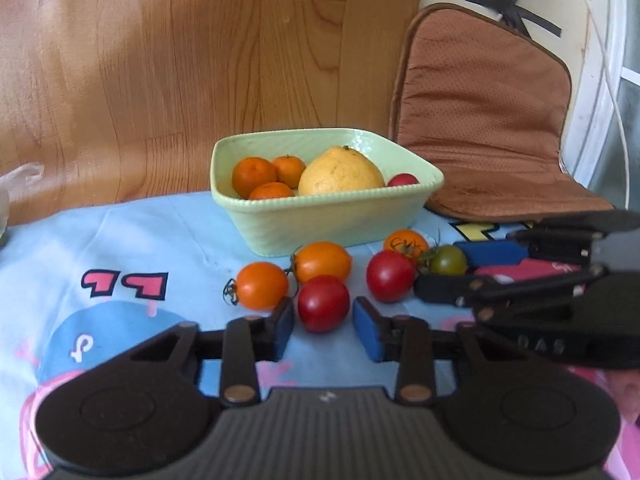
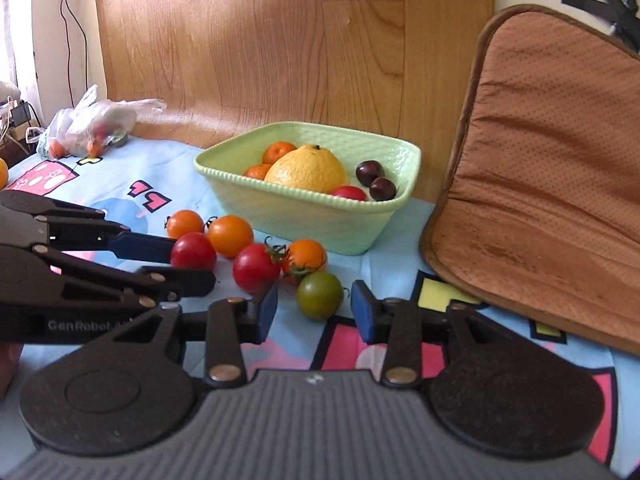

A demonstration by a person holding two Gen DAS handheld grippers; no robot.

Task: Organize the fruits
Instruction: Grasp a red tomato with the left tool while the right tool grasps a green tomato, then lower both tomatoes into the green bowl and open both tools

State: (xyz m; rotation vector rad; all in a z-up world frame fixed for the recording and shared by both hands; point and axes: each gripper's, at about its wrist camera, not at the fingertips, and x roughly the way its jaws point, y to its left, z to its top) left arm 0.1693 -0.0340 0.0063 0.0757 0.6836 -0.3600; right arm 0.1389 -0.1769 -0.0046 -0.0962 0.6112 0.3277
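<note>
Against the wooden headboard, the pale green square bowl [image 2: 316,216] already holds citrus and cherries, while six loose tomatoes wait on the cartoon-print sheet [image 1: 132,236], both grippers' fingers spread: left gripper [image 1: 323,322] around a red tomato [image 1: 323,303], right gripper [image 2: 314,312] around a green tomato [image 2: 320,295].

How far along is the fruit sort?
Partly done. The green bowl already holds mandarins, a big yellow citrus, cherries and one tomato. Left gripper is open around a red tomato; right gripper is open around the green tomato. Four more tomatoes wait outside.
</note>
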